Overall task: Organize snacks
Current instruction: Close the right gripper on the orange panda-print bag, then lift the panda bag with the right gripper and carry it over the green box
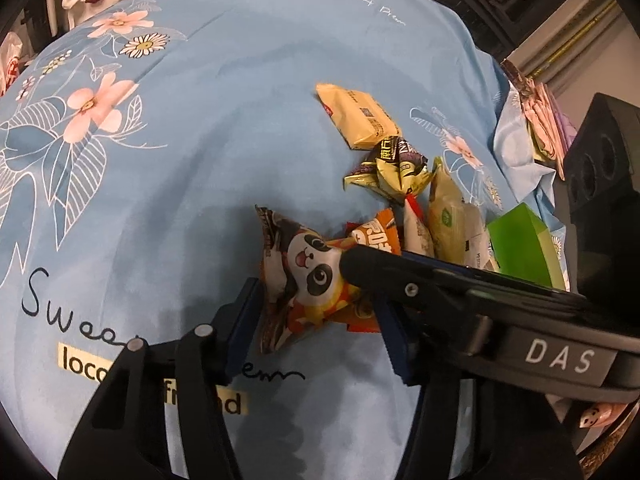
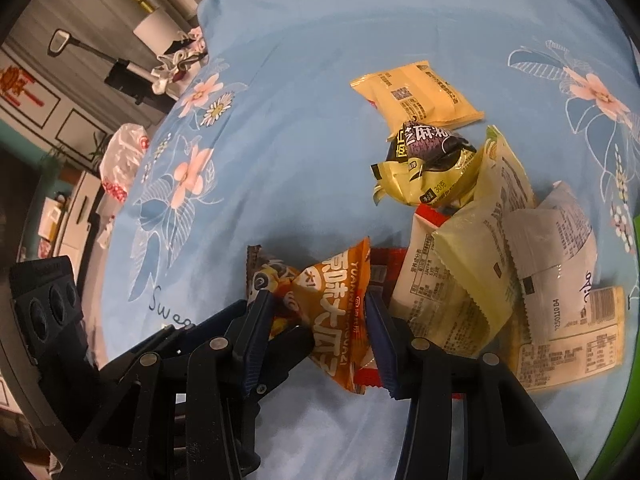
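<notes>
A panda snack packet (image 1: pixel 308 276) lies on the blue floral sheet (image 1: pixel 200 160) between the blue pads of my left gripper (image 1: pixel 320 312), which press on its two sides. My right gripper (image 2: pixel 320 328) has its pads around an orange sunflower-seed packet (image 2: pixel 336 312); one of its black fingers crosses the left wrist view (image 1: pixel 400 276) over the panda packet. Behind them lie a yellow packet (image 2: pixel 416 96), a crumpled yellow-and-black packet (image 2: pixel 432 168) and several pale packets (image 2: pixel 500 260).
A green box (image 1: pixel 524 244) stands at the right of the pile, its edge also in the right wrist view (image 2: pixel 636 280). A black device with round holes (image 1: pixel 600 168) stands beyond it. A plastic bag (image 2: pixel 122 160) and clothes (image 2: pixel 180 60) lie off the far left edge.
</notes>
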A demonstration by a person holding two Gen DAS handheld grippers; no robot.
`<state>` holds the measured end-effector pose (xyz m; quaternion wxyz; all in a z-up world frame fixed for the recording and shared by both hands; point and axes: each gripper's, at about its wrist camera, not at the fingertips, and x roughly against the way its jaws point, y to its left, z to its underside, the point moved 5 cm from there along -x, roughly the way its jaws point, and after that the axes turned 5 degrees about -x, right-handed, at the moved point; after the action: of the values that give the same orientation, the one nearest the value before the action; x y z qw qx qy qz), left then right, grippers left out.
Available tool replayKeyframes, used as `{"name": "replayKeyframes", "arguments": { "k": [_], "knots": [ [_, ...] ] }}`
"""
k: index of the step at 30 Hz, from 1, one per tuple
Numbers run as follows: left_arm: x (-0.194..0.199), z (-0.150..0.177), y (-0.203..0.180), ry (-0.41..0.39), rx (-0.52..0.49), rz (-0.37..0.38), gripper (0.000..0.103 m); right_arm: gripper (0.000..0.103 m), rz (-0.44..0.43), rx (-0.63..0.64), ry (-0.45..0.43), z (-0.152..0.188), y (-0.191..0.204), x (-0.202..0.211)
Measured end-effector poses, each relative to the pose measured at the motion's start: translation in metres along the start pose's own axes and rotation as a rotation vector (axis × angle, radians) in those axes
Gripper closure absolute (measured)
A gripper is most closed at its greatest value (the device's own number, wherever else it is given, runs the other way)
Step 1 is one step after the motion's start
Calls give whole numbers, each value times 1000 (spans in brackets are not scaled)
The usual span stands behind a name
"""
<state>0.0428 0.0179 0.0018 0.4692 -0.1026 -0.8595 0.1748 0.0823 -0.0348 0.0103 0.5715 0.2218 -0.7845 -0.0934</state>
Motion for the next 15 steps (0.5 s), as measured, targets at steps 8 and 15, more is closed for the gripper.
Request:
{"name": "replayKeyframes", "arguments": {
  "k": [8, 15],
  "knots": [
    [16, -5, -18, -35, -36, -9, 53, 54, -46, -9, -39, 3, 3, 23],
    [42, -22, -58, -112, -121, 11, 53, 54, -62, -21, -166, 0, 1, 76]
  ]
}}
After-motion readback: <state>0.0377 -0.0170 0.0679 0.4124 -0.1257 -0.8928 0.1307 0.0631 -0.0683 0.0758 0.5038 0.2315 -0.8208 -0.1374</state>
